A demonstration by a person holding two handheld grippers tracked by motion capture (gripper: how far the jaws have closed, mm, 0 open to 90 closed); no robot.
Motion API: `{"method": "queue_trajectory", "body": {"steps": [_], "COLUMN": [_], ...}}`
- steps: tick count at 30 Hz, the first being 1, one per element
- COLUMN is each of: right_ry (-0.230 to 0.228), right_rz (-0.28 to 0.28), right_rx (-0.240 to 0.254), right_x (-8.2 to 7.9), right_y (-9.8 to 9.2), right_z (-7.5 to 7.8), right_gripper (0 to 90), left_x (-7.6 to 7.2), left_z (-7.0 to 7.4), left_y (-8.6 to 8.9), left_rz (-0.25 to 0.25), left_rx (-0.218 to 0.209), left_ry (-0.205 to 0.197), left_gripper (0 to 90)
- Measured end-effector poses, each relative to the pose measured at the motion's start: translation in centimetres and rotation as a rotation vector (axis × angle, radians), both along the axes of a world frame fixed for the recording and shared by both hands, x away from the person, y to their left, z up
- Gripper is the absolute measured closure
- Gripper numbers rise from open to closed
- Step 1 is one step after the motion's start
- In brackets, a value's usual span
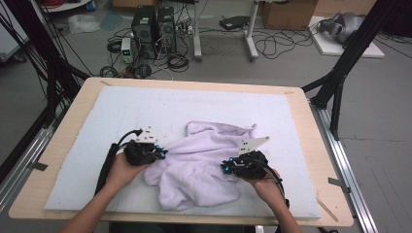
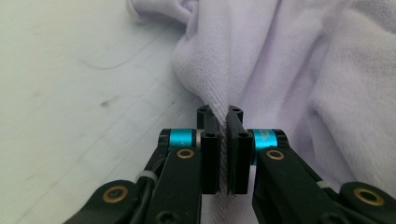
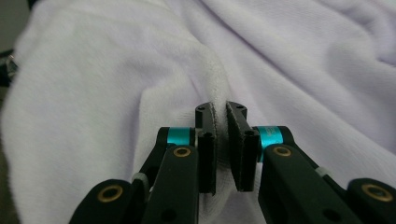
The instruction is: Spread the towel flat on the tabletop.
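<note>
So, counts first: one lilac towel [image 1: 199, 165], crumpled in a loose heap, and two grippers, both mine. One pale blue-grey mat [image 1: 97, 126] covers one wooden table [image 1: 311, 145]; the towel lies on the mat, toward the near edge and about midway across, between my two hands.

Left gripper [image 1: 163, 154]: jaws clamped on the towel's left side. In the left gripper view a fold of towel [image 2: 261, 70] runs down between the pads and is pinched there, left gripper [image 2: 223, 122] closed tight on it, bare mat [image 2: 70, 93] off to one side.

Right gripper [image 1: 224, 168]: same, jaws clamped on the towel's right side. In the right gripper view a ridge of towel [image 3: 140, 74] sits squeezed between the pads, right gripper [image 3: 220, 116] closed on it.

Each gripper has one grey three-cornered plate on top and one black cable trailing back along my forearm.

Around: two black computer towers [image 1: 154, 26] on the floor beyond the table, with tangled cables [image 1: 175, 60] beside them, one cardboard box [image 1: 289, 12], white desk legs [image 1: 250, 34], black frame struts [image 1: 347, 58] to the right. All well apart from the towel. Nothing lies between the grippers except the towel's own bunched folds.
</note>
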State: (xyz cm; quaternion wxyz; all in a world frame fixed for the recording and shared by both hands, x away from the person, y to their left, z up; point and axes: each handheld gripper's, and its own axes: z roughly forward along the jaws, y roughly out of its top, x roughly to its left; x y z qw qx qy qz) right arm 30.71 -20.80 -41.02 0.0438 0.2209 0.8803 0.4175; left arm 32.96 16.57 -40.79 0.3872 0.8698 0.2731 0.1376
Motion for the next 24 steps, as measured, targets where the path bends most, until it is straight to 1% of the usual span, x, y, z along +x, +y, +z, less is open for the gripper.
{"method": "queue_trajectory", "body": {"steps": [1, 2, 3, 6, 7, 8, 10, 12, 13, 14, 15, 16, 18, 19, 20, 21, 23, 24], "right_ry": [-0.003, -0.003, -0.01, -0.005, -0.002, -0.002, 0.005, 0.023, 0.036, 0.046, 0.05, 0.053, 0.023, 0.008, -0.016, -0.036, -0.037, -0.04], "right_rz": [0.005, 0.005, 0.014, 0.042, 0.06, 0.06, 0.074, 0.082, 0.087, 0.09, 0.092, 0.099, 0.082, 0.062, 0.037, 0.016, -0.012, -0.019], "right_rx": [0.016, 0.016, 0.019, 0.03, 0.027, 0.027, 0.032, 0.025, 0.021, 0.018, 0.025, 0.036, 0.059, 0.073, 0.078, 0.076, 0.074, 0.066], "right_x": [-0.2, -0.2, -0.3, -1.1, -1.9, -1.9, -2.7, -3.4, -3.6, -3.7, -3.6, -3.3, -2.6, -2.2, -1.8, -1.2, -0.2, 0.2], "right_y": [0.2, 0.2, 0.4, 1.1, 1.4, 1.4, 1.6, 1.5, 1.5, 1.4, 1.2, 1.0, 0.3, 0.0, -0.3, -0.5, -0.7, -0.5], "right_z": [0.6, 0.6, 0.7, 1.0, 0.9, 0.9, 0.6, 0.1, -0.1, -0.2, -0.1, 0.2, 1.2, 1.7, 2.2, 2.5, 2.6, 2.4], "right_gripper": [83.4, 83.4, 83.6, 83.9, 84.0, 84.0, 84.2, 84.1, 83.9, 81.8, 76.5, 71.5, 66.3, 64.1, 63.2, 61.7, 58.5, 56.6], "left_x": [-0.2, -0.5, -0.8, -2.0, -2.5, -3.0, -4.0, -4.7, -4.9, -4.9, -4.8, -4.6, -4.1, -3.8, -3.4, -3.0, -2.0, -1.5], "left_z": [0.4, 0.7, 1.0, 1.4, 1.4, 1.2, 0.7, 0.0, -0.2, -0.3, -0.3, -0.2, 0.2, 0.5, 0.7, 0.9, 0.9, 0.8], "left_y": [0.7, 1.5, 2.1, 3.4, 3.7, 4.0, 4.4, 4.7, 4.7, 4.7, 4.7, 4.8, 4.9, 4.9, 4.9, 4.8, 4.5, 4.2], "left_rz": [0.016, 0.027, 0.041, 0.049, 0.048, 0.043, 0.032, 0.015, 0.002, 0.002, 0.008, 0.009, 0.03, 0.033, 0.037, 0.037, 0.043, 0.044], "left_rx": [-0.008, -0.015, -0.014, -0.014, -0.011, -0.006, 0.003, -0.002, -0.002, -0.002, -0.008, -0.023, -0.046, -0.059, -0.073, -0.074, -0.078, -0.076], "left_ry": [-0.006, -0.013, -0.019, -0.026, -0.024, -0.021, -0.008, 0.011, 0.013, 0.013, 0.017, 0.018, 0.006, 0.008, 0.007, 0.004, 0.008, 0.011], "left_gripper": [85.9, 85.9, 85.8, 85.9, 85.8, 85.8, 85.8, 85.5, 84.6, 80.8, 72.0, 64.3, 52.9, 49.7, 48.0, 46.6, 45.4, 45.1]}}
